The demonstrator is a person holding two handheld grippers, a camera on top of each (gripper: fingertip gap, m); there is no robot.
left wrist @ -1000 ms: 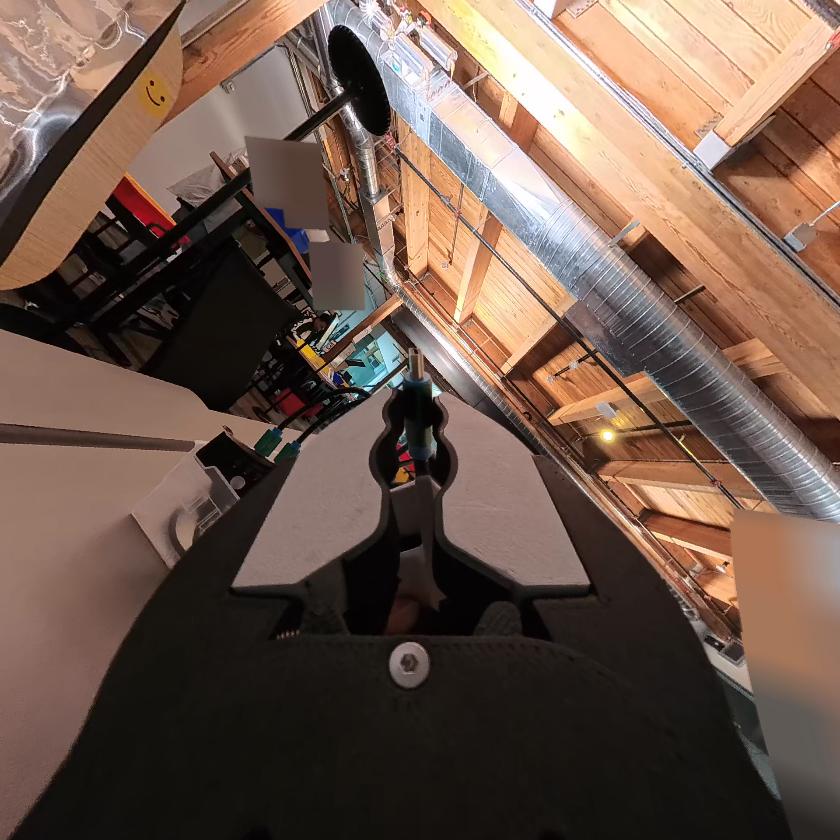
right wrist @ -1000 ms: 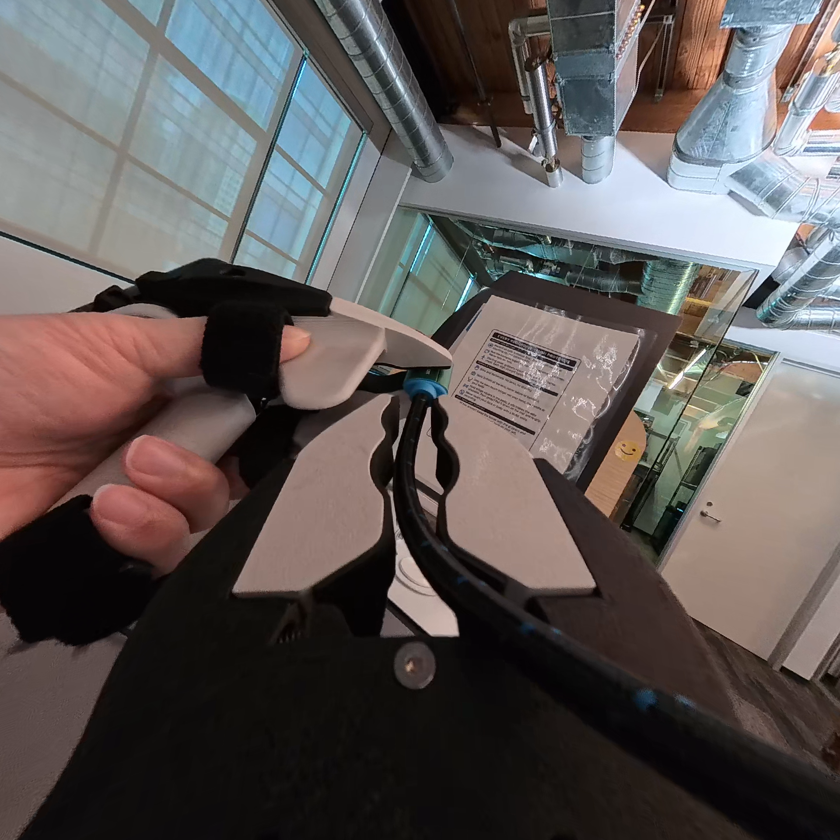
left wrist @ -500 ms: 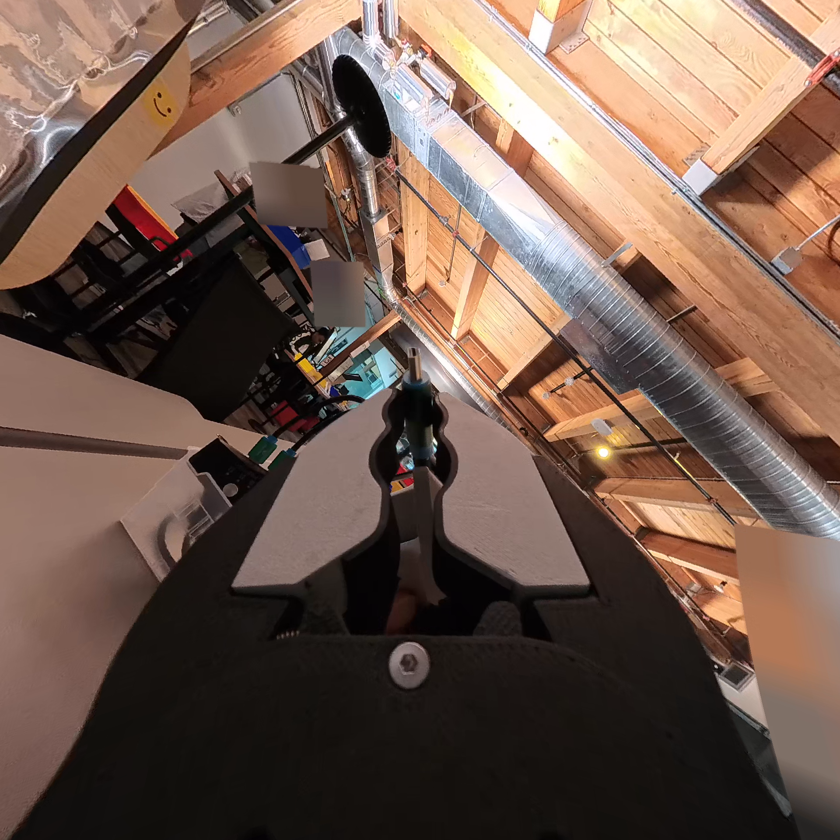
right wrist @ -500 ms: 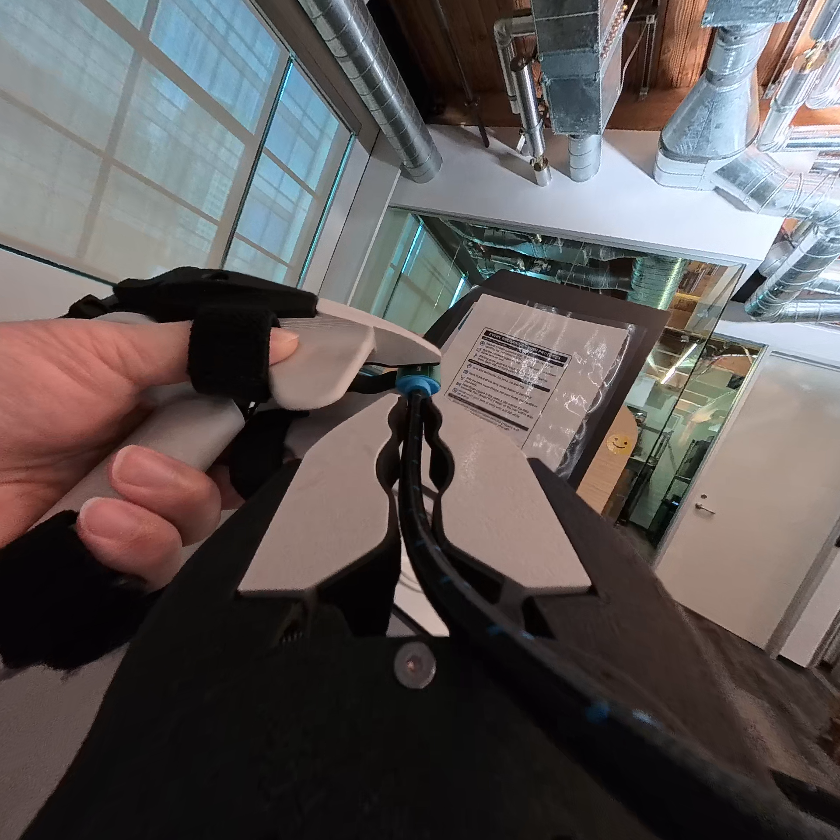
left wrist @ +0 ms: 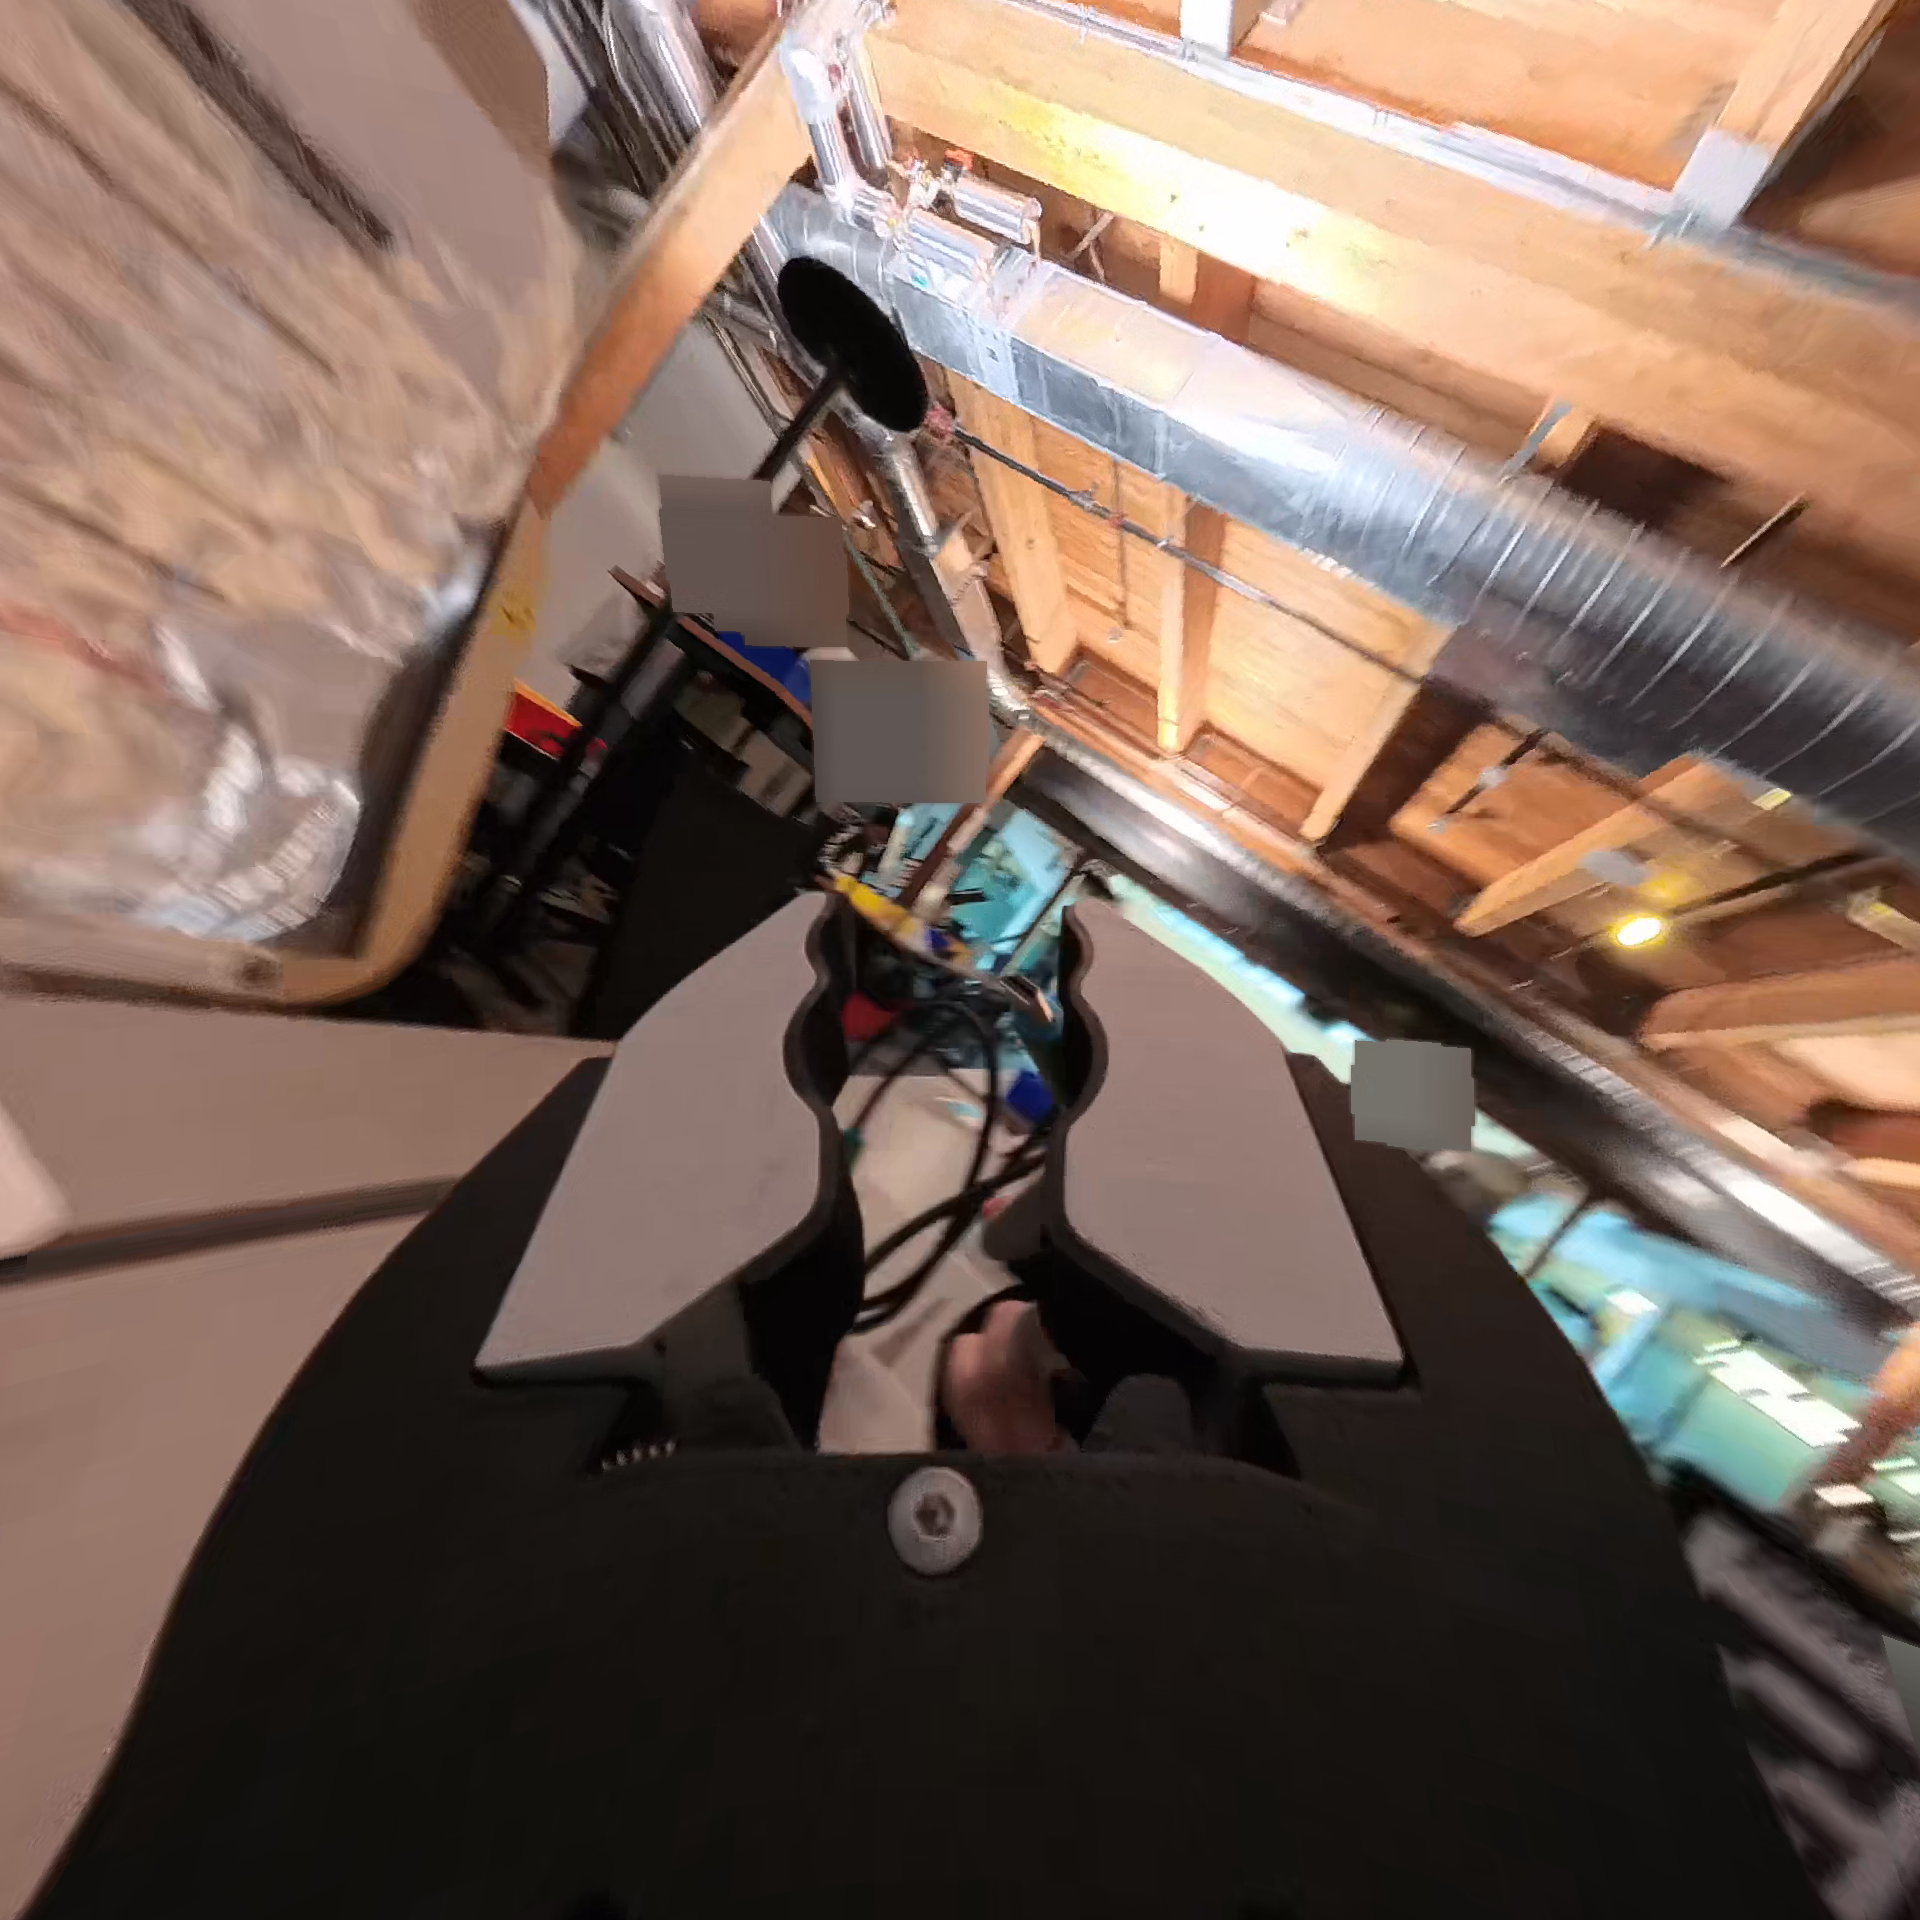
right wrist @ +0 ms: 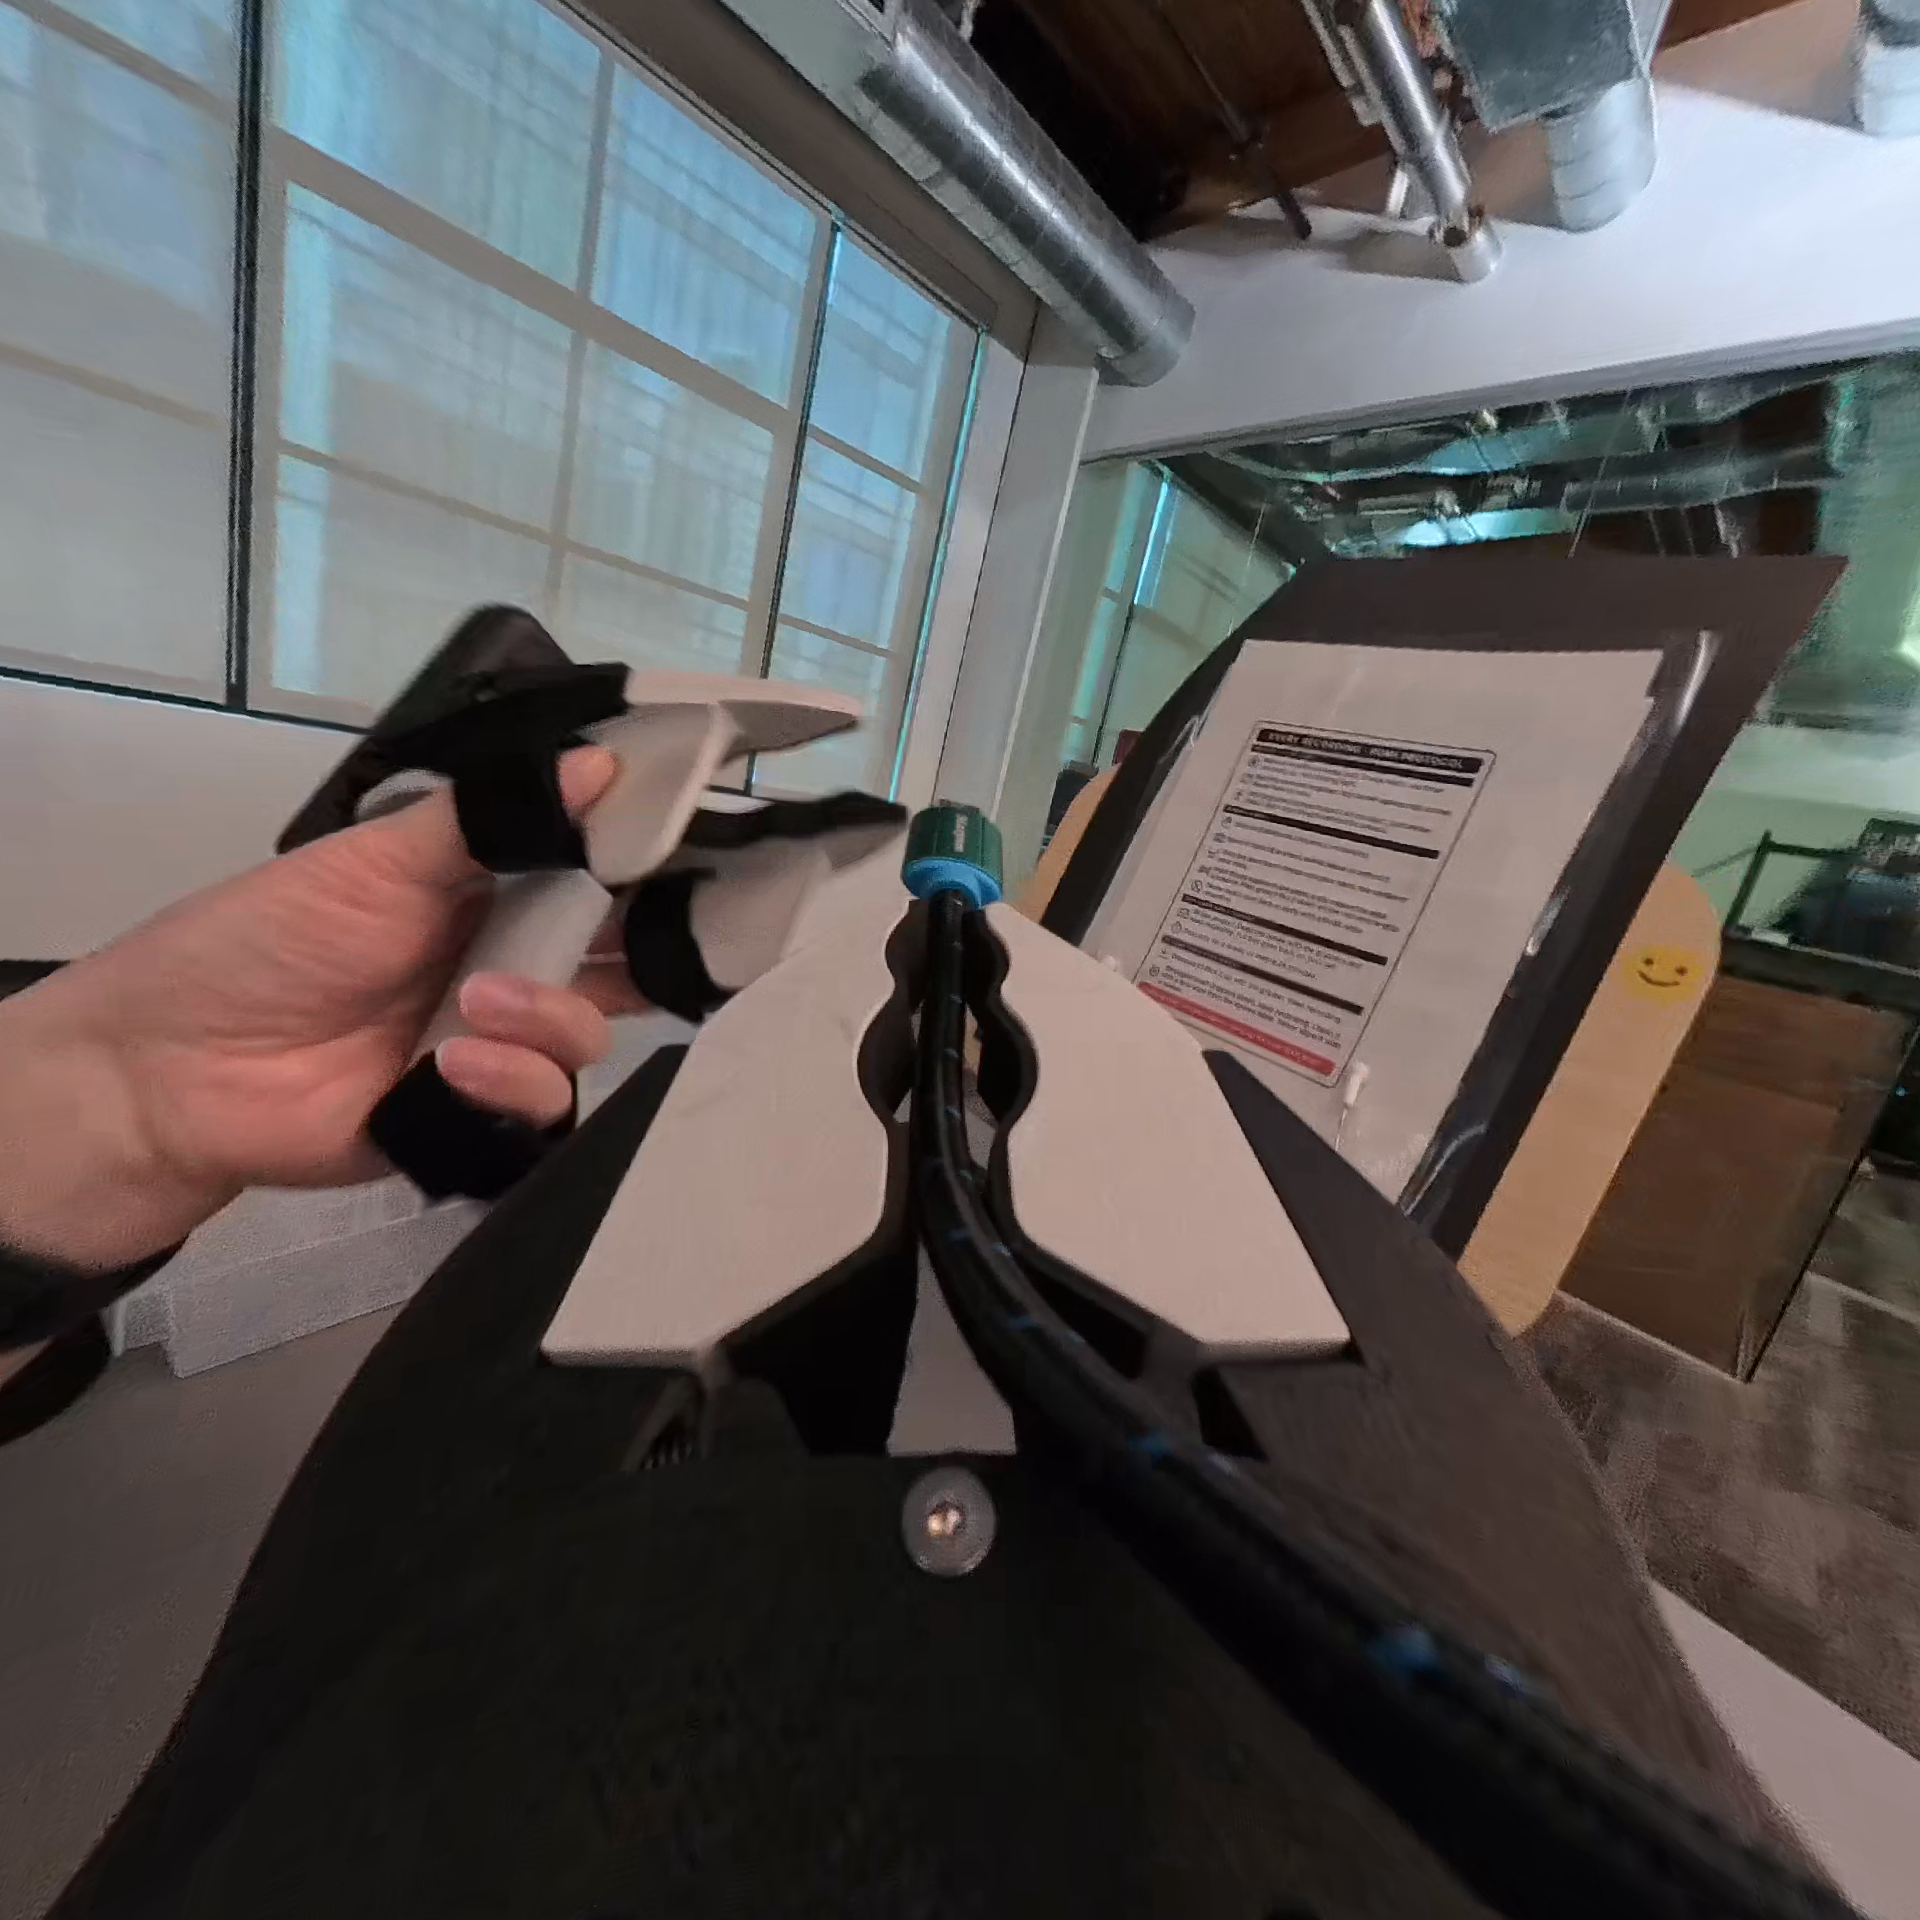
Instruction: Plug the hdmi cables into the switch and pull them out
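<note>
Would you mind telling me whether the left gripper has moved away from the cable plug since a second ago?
Yes. The left gripper now sits left of and apart from the cable plug, with the window behind it; earlier it covered the plug, near the sign board.

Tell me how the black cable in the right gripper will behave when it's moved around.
Probably floppy: the black cable curves off sideways behind the right gripper. Its short end looks stiffer, holding the green-and-blue plug straight above the fingertips. The trailing length may drag or swing.
</note>
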